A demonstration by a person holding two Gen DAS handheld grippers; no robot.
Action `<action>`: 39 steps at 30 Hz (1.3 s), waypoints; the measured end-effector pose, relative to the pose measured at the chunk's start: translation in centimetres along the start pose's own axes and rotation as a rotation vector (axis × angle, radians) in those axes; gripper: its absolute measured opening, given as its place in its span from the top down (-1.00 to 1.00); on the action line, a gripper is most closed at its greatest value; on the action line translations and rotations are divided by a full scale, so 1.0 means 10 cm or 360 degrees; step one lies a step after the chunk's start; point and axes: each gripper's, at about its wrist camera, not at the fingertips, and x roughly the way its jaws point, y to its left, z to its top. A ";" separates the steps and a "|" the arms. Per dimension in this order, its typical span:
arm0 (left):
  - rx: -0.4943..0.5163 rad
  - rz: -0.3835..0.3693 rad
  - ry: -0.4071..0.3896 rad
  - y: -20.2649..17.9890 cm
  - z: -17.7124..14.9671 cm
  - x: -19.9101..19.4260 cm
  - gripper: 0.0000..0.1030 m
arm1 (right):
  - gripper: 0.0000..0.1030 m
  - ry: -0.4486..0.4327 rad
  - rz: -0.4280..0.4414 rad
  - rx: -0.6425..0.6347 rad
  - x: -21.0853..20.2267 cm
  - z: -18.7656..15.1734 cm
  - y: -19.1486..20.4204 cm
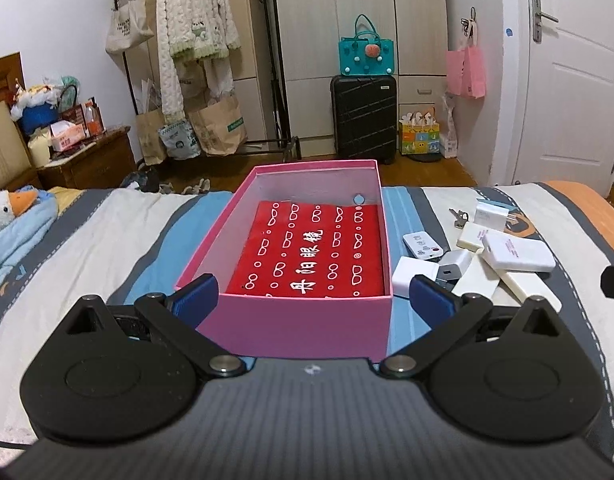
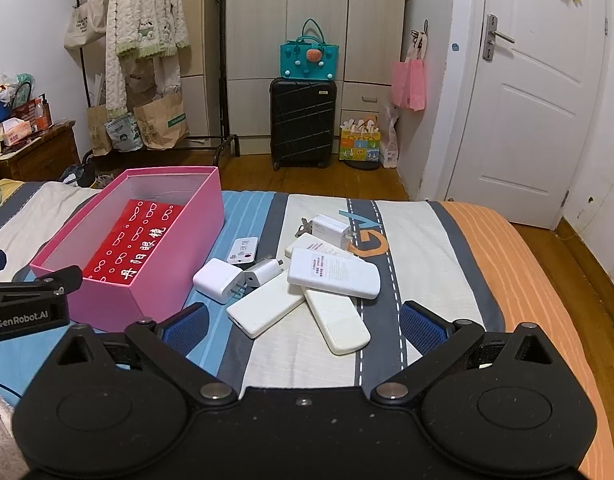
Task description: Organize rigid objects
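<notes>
An open pink box point(image 1: 307, 320) point(image 2: 179, 240) sits on the striped bed, holding a red case with white characters point(image 1: 319, 252) point(image 2: 135, 240). To its right lies a pile of white power banks point(image 2: 333, 274) point(image 1: 519, 254), white charger plugs point(image 2: 217, 280) point(image 1: 413, 276), a small remote point(image 2: 243, 251) and keys point(image 2: 303, 226). My left gripper point(image 1: 313, 294) is open, its fingers either side of the box's near end. My right gripper point(image 2: 303, 326) is open, just short of the pile, nothing between its fingers.
The bed's foot edge runs beyond the box, with wooden floor point(image 2: 315, 180) behind. A black suitcase point(image 2: 303, 122), wardrobe and white door point(image 2: 523, 112) stand further back. A nightstand point(image 1: 91, 160) and a clothes rack point(image 1: 195, 40) are at left. Blue bedding with a plush duck point(image 1: 15, 208) lies far left.
</notes>
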 end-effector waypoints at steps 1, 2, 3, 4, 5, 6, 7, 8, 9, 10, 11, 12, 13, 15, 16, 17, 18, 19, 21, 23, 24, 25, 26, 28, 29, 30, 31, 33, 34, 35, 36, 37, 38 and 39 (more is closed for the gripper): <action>-0.0002 -0.0004 0.0008 0.01 0.00 0.00 -1.00 | -0.99 0.0004 0.0002 -0.0002 0.00 0.00 0.00; -0.0002 -0.0007 0.0015 0.01 0.00 0.00 -1.00 | -0.99 0.0007 0.0003 -0.0003 0.00 0.00 0.00; -0.0001 -0.0011 0.0025 0.02 0.00 0.00 -1.00 | -0.99 0.0009 0.0004 -0.0007 0.00 0.00 0.00; -0.0001 -0.0014 0.0032 0.02 0.00 0.01 -1.00 | -0.99 0.0009 0.0003 -0.0009 0.00 0.00 0.01; -0.0005 -0.0018 0.0043 0.02 0.01 0.01 -1.00 | -0.99 0.0009 0.0003 -0.0010 0.00 0.01 0.01; -0.0010 -0.0024 0.0056 0.02 0.01 0.02 -1.00 | -0.99 0.0007 0.0004 -0.0007 0.00 0.00 0.01; -0.0017 -0.0035 0.0072 0.03 0.02 0.02 -1.00 | -0.99 0.0005 0.0003 -0.0004 0.00 0.00 0.00; -0.0026 -0.0046 0.0089 0.04 0.02 0.03 -1.00 | -0.99 0.0004 0.0000 -0.0002 0.01 0.00 0.01; -0.0035 -0.0055 0.0104 0.05 0.02 0.04 -1.00 | -0.99 0.0002 -0.0002 -0.0002 0.01 0.00 0.01; -0.0040 -0.0060 0.0114 0.05 0.02 0.04 -1.00 | -0.99 0.0001 -0.0004 0.0000 0.01 0.00 0.00; -0.0045 -0.0063 0.0122 0.06 0.02 0.05 -1.00 | -0.99 -0.0004 -0.0006 0.0002 0.01 0.00 0.00; -0.0048 -0.0064 0.0128 0.06 0.02 0.05 -1.00 | -0.99 -0.0011 -0.0009 0.0003 0.01 0.00 -0.01; -0.0050 -0.0064 0.0132 0.07 0.02 0.05 -1.00 | -0.99 -0.0020 -0.0013 0.0004 0.01 0.00 -0.01; -0.0051 -0.0061 0.0138 0.07 0.02 0.06 -1.00 | -0.99 -0.0047 -0.0007 0.0013 0.00 -0.01 -0.02; -0.0051 -0.0059 0.0140 0.07 0.02 0.07 -1.00 | -0.99 -0.0061 0.0001 0.0024 -0.01 -0.01 -0.02; -0.0051 -0.0057 0.0142 0.07 0.02 0.07 -1.00 | -0.99 -0.0068 0.0004 0.0030 -0.02 -0.01 -0.03; -0.0051 -0.0055 0.0144 0.07 0.02 0.08 -1.00 | -0.99 -0.0074 0.0006 0.0030 -0.02 -0.01 -0.02; -0.0051 -0.0054 0.0147 0.07 0.02 0.08 -1.00 | -0.99 -0.0080 0.0005 0.0026 -0.03 0.00 -0.02; -0.0050 -0.0052 0.0152 0.07 0.02 0.10 -1.00 | -0.99 -0.0094 0.0002 0.0019 -0.04 0.00 -0.01; -0.0051 -0.0051 0.0155 0.06 0.01 0.10 -1.00 | -0.99 -0.0108 0.0006 0.0017 -0.05 -0.01 -0.01; -0.0050 -0.0050 0.0156 0.07 0.01 0.10 -1.00 | -0.99 -0.0112 0.0008 0.0015 -0.05 -0.01 -0.01; -0.0048 -0.0048 0.0158 0.07 0.01 0.10 -1.00 | -0.99 -0.0113 0.0009 0.0014 -0.05 -0.01 -0.01; -0.0047 -0.0050 0.0159 0.07 0.01 0.10 -1.00 | -0.99 -0.0112 0.0009 0.0014 -0.05 -0.01 -0.01; -0.0034 -0.0052 0.0169 0.06 0.00 0.11 -1.00 | -0.99 -0.0102 0.0013 0.0017 -0.04 -0.01 -0.01; -0.0028 -0.0055 0.0177 0.06 0.00 0.11 -1.00 | -0.99 -0.0097 0.0016 0.0019 -0.03 -0.01 -0.02; -0.0025 -0.0060 0.0183 0.06 0.00 0.11 -1.00 | -0.99 -0.0093 0.0019 0.0021 -0.02 -0.01 -0.02; -0.0024 -0.0066 0.0187 0.06 0.00 0.11 -1.00 | -0.99 -0.0092 0.0022 0.0021 -0.02 -0.02 -0.02; -0.0028 -0.0086 0.0201 0.05 0.00 0.12 -1.00 | -0.99 -0.0102 0.0034 0.0020 -0.03 -0.03 -0.03; -0.0031 -0.0107 0.0210 0.04 0.02 0.11 -1.00 | -0.99 -0.0118 0.0046 0.0021 -0.04 -0.04 -0.04; -0.0026 -0.0134 0.0220 0.04 0.04 0.09 -1.00 | -0.99 -0.0169 0.0072 0.0023 -0.06 -0.05 -0.05; -0.0012 -0.0163 0.0219 0.04 0.08 0.06 -1.00 | -0.99 -0.0221 0.0084 0.0025 -0.09 -0.06 -0.08; 0.0009 -0.0186 0.0209 0.03 0.13 0.02 -1.00 | -1.00 -0.0264 0.0079 0.0038 -0.11 -0.07 -0.09; 0.0043 -0.0210 0.0200 0.02 0.20 -0.02 -1.00 | -1.00 -0.0298 0.0074 0.0066 -0.12 -0.07 -0.11; 0.0080 -0.0227 0.0204 0.01 0.26 -0.05 -1.00 | -1.00 -0.0316 0.0089 0.0095 -0.12 -0.05 -0.14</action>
